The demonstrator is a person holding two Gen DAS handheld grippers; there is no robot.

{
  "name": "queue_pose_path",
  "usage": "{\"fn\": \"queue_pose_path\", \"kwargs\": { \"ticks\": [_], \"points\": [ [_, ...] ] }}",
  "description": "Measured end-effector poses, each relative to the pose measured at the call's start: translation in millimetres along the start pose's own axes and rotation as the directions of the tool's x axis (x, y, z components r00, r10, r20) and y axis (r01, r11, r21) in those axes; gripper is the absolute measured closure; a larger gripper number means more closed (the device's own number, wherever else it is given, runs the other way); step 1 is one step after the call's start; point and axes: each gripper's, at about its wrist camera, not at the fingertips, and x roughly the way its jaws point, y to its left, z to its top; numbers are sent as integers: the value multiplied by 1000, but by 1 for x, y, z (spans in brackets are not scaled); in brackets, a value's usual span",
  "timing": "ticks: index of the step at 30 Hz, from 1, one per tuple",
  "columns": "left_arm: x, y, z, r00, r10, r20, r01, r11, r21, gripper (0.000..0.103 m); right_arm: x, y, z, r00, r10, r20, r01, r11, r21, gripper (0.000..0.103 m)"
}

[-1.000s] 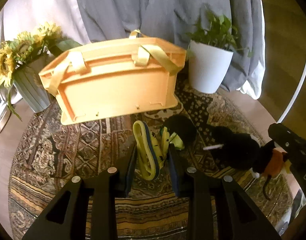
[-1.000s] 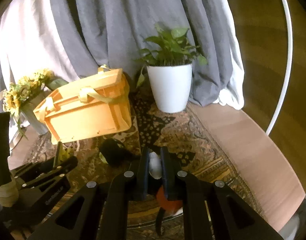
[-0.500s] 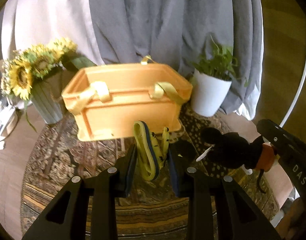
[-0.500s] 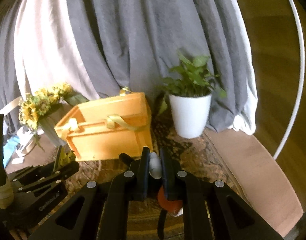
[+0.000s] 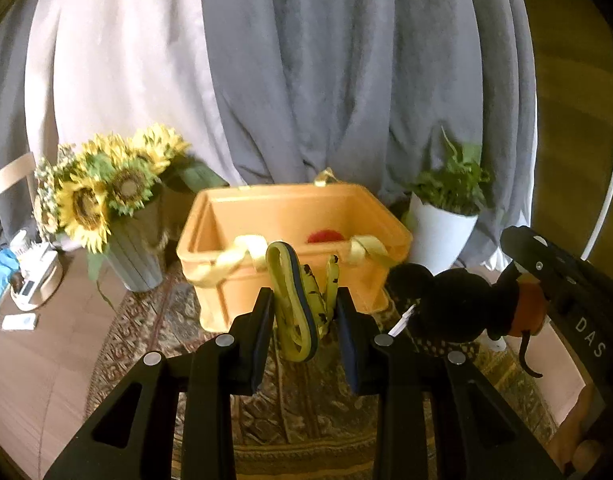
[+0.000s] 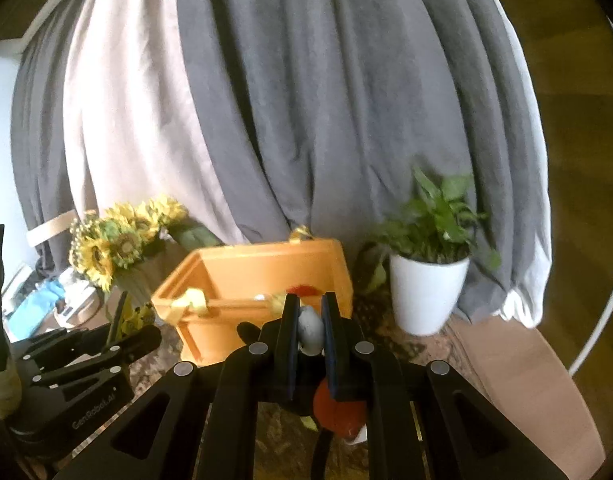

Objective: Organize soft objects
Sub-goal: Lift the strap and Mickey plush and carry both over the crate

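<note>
My left gripper point(image 5: 304, 300) is shut on a floppy yellow toy with a blue band and black spots point(image 5: 296, 312), held up in front of the orange basket point(image 5: 226, 280). The basket stands open on the rug, with yellow strap handles and something red point(image 5: 325, 236) inside. My right gripper point(image 6: 310, 304) is shut on a pale part of a black plush mouse in red shorts point(image 6: 338, 406), which hangs below the fingers. In the left wrist view the mouse point(image 5: 454, 304) hangs at the right, level with the basket's near wall. In the right wrist view, the basket point(image 6: 266, 268) is just ahead.
A grey vase of sunflowers point(image 5: 106, 196) stands left of the basket and a white potted plant point(image 5: 442, 236) right of it. Grey and white curtains point(image 5: 306, 80) hang close behind. A patterned rug point(image 5: 306, 400) lies under everything. Small devices point(image 5: 30, 284) lie at the left; a white hoop point(image 6: 602, 320) curves at the right.
Both grippers have risen with their toys and tipped up. The basket now sits lower in both views, and its open inside with the red thing has come into sight.
</note>
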Motion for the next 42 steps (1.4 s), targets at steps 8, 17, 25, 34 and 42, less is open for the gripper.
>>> {"fn": "queue_pose_path", "kwargs": {
  "ticks": [8, 17, 25, 34, 42],
  "points": [
    [-5, 14, 27, 998, 22, 56, -22, 1000, -5, 72, 14, 15, 29, 998, 47, 49, -46, 999, -24, 91],
    [0, 27, 58, 994, 33, 102, -32, 999, -11, 72, 30, 31, 61, 991, 79, 113, -71, 995, -70, 91],
    [10, 40, 81, 991, 47, 124, -46, 999, -14, 72, 49, 42, 84, 984, 119, 134, -108, 991, -83, 91],
    [29, 56, 101, 988, 47, 144, -43, 998, -34, 72, 80, 49, 102, 979, 141, 148, -127, 987, -102, 91],
    [59, 67, 121, 988, 57, 147, -53, 998, -30, 72, 128, 50, 115, 977, 183, 111, -171, 979, -110, 91]
  ]
}}
